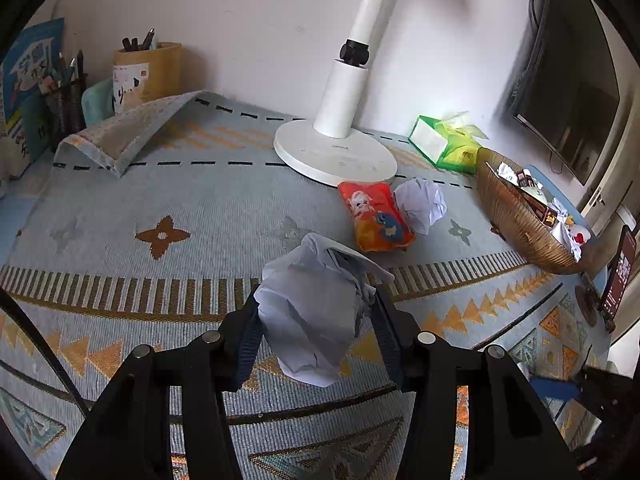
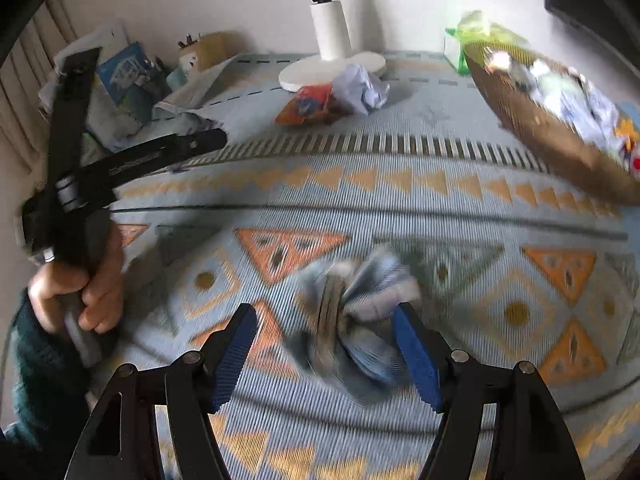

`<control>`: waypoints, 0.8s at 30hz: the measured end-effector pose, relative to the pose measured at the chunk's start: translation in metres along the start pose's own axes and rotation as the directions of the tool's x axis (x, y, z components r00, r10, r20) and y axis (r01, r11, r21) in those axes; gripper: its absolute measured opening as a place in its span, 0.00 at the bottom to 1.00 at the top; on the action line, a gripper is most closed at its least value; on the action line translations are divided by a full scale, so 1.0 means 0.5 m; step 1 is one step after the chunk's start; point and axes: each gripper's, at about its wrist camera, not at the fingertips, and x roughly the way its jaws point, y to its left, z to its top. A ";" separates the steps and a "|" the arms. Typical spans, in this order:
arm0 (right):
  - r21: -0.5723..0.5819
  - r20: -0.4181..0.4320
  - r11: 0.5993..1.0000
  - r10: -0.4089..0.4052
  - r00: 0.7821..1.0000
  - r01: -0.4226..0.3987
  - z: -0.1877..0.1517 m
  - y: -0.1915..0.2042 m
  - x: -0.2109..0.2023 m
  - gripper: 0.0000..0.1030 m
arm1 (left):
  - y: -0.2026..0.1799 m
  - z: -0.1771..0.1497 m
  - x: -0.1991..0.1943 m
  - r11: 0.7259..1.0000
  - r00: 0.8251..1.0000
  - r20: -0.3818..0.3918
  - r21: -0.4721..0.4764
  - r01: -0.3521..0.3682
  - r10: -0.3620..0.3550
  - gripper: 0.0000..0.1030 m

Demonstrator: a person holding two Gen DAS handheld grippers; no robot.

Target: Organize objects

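left wrist view: our left gripper [image 1: 316, 320] pinches a crumpled paper ball [image 1: 316, 312]; our right gripper [image 2: 324, 356] gapes around a blurred wad [image 2: 352, 320], untouched, so a hasty swing toward the basket [image 1: 516, 220] could drop the paper.

My left gripper [image 1: 316, 320] holds a paper wad [image 1: 316, 312] above the cloth's [image 1: 160, 200] near edge; the basket [image 1: 516, 220] sits at its right edge.

Home, looks like a desk corner in a living room or bedroom. Patterned woven cloth [image 1: 168, 200] covers the desk, white lamp base [image 1: 334, 152] stands against a plain wall, wooden pen holder [image 1: 154, 70] and books [image 1: 30, 80] sit at back left, green tissue pack [image 1: 444, 142], woven basket [image 1: 520, 220] of scraps, dark screen [image 1: 572, 92] at right.
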 end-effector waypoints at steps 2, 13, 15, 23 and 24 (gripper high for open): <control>-0.055 0.008 0.997 -0.059 0.998 0.060 0.002 0.017 0.012 0.67 | -0.001 0.000 0.001 1.000 1.000 -0.001 0.004 0.003 -0.003 0.47; -0.044 0.124 0.990 -0.124 0.984 0.131 -0.060 0.011 -0.018 0.25 | -0.005 -0.003 0.002 1.000 1.000 0.000 0.011 -0.001 0.001 0.47; -0.039 0.125 0.992 -0.111 0.986 0.117 -0.059 0.012 -0.020 0.22 | -0.003 -0.003 0.000 1.000 1.000 0.005 0.007 -0.001 0.001 0.47; 0.027 0.230 0.998 -0.057 0.972 0.052 -0.036 -0.050 -0.147 0.21 | -0.105 0.029 -0.056 0.991 0.999 0.038 0.135 0.027 -0.032 0.47; 0.046 0.258 0.996 -0.084 0.962 0.075 -0.026 -0.069 -0.170 0.21 | -0.145 0.047 -0.077 0.983 0.996 0.062 0.176 0.050 -0.062 0.47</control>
